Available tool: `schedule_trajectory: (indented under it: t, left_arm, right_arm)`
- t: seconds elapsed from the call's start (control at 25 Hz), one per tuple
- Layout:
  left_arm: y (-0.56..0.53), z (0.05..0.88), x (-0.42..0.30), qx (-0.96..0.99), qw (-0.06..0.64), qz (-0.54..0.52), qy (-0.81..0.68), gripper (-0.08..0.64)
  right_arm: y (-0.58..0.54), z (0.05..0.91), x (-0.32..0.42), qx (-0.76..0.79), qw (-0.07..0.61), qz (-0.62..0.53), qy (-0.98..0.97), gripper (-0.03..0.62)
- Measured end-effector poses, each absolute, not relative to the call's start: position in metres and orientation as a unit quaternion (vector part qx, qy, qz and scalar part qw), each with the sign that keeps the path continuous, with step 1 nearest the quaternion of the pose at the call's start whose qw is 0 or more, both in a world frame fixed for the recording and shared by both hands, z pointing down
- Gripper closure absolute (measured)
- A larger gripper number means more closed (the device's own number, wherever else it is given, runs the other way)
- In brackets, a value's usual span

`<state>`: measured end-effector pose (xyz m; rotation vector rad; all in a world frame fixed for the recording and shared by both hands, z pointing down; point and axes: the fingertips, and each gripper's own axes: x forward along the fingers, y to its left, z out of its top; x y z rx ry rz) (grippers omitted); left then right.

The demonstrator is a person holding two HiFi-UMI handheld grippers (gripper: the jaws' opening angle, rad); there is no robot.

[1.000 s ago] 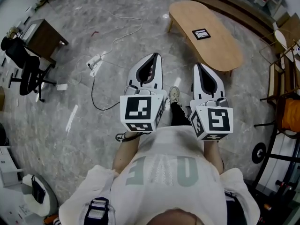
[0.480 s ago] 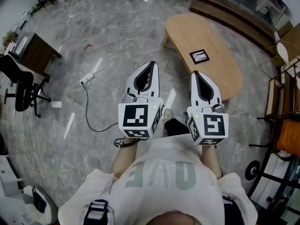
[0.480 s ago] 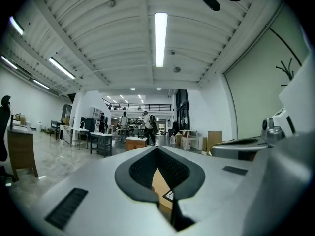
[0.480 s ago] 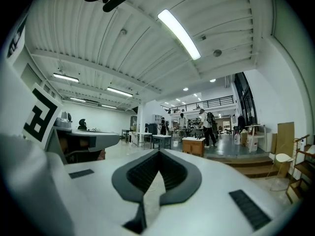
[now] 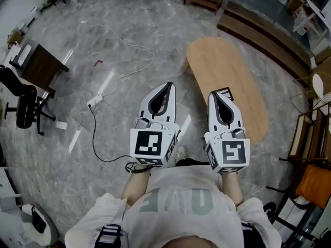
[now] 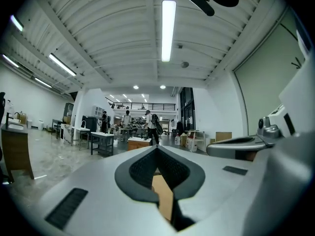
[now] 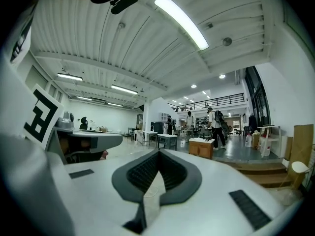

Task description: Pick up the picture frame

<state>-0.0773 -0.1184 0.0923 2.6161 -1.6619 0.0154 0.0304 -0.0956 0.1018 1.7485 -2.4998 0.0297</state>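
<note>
My left tongs (image 5: 167, 84) and right tongs (image 5: 213, 94) are closed and empty. The picture frame (image 5: 225, 91) lies on the desk (image 5: 243, 71) at one o'clock. I judge it light, stiff and fragile, so I'd pinch an edge.

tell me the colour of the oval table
Light tan wood; the table shows best in the head view.

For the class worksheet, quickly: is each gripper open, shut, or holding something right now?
Left gripper: shut, holding nothing.
Right gripper: shut, holding nothing.
</note>
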Motion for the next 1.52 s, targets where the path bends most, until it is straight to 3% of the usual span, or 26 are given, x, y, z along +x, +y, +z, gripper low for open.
schedule_trajectory:
  t: [1.52]
  left_arm:
    - [-0.201,0.050,-0.103,0.864,-0.017,-0.016,-0.503,0.551]
  right_arm:
    - [-0.170,0.069,-0.010,0.596,0.009,-0.009,-0.803,0.588]
